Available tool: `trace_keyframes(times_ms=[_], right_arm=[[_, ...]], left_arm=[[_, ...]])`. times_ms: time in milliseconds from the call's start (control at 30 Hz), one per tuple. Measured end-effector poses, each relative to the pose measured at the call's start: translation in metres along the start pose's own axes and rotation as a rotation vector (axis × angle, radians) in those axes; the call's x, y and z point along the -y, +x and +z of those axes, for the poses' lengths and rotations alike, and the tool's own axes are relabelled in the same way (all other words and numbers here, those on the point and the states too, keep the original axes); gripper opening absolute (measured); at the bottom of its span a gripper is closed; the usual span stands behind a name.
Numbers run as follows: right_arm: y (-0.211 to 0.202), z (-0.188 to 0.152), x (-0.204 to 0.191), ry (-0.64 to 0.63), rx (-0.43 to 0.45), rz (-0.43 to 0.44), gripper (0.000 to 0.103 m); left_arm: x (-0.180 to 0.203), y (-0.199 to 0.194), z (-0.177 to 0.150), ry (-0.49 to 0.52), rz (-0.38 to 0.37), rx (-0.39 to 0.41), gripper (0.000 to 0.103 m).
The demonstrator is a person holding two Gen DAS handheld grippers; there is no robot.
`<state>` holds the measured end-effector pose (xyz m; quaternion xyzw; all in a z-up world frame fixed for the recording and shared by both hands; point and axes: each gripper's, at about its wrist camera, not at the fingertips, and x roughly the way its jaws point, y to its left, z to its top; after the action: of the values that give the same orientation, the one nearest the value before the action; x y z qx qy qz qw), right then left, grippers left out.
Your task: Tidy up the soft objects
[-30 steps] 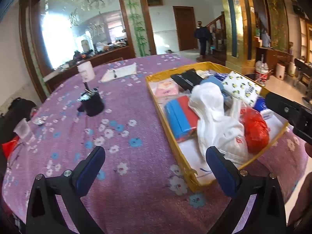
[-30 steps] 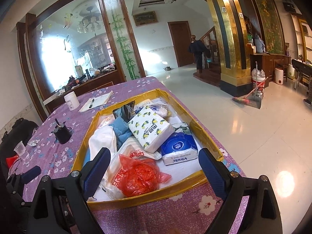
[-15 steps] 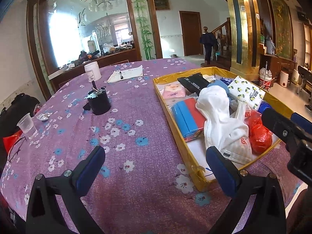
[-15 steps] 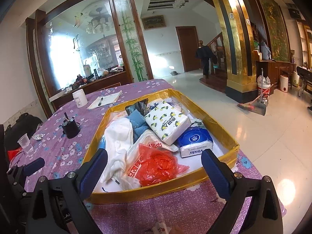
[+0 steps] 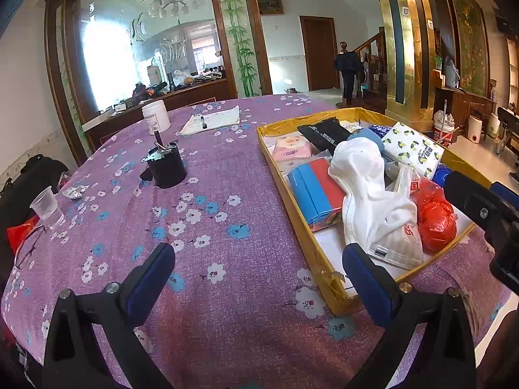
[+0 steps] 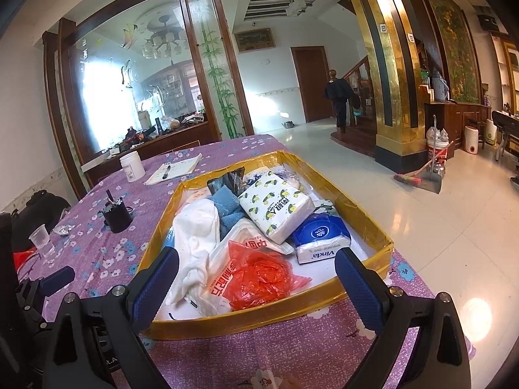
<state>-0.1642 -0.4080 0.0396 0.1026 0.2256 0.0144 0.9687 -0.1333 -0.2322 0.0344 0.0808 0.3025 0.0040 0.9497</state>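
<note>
Hovering with jaws spread and empty, the right gripper [image 6: 256, 278] should pinch the crumpled red plastic bag [image 6: 259, 275] in the gold-rimmed tray [image 6: 246, 321]; left gripper [image 5: 259, 278] likewise spread.

Blue towel [image 6: 228, 209] mostly buried under white cloth [image 6: 194, 236] and lemon-print tissue pack [image 6: 275, 206]; left claw [image 6: 56, 277] cut off by frame edge.

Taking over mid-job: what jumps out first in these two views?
The shallow gold-edged tray on the purple floral tablecloth, heaped with soft goods: a crumpled red plastic bag at its near end, white cloth beside it, a lemon-print tissue pack behind. Both grippers, left and right, hover open and empty.
</note>
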Motion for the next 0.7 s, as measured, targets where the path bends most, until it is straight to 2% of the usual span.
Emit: trace_keyframes(times_ms=[700], right_arm=[[0.0002,0.0007,-0.001,0.003,-0.003,0.004,0.099]], left_arm=[[0.0052,-0.0053,-0.0011,0.025,0.016,0.013,0.103]])
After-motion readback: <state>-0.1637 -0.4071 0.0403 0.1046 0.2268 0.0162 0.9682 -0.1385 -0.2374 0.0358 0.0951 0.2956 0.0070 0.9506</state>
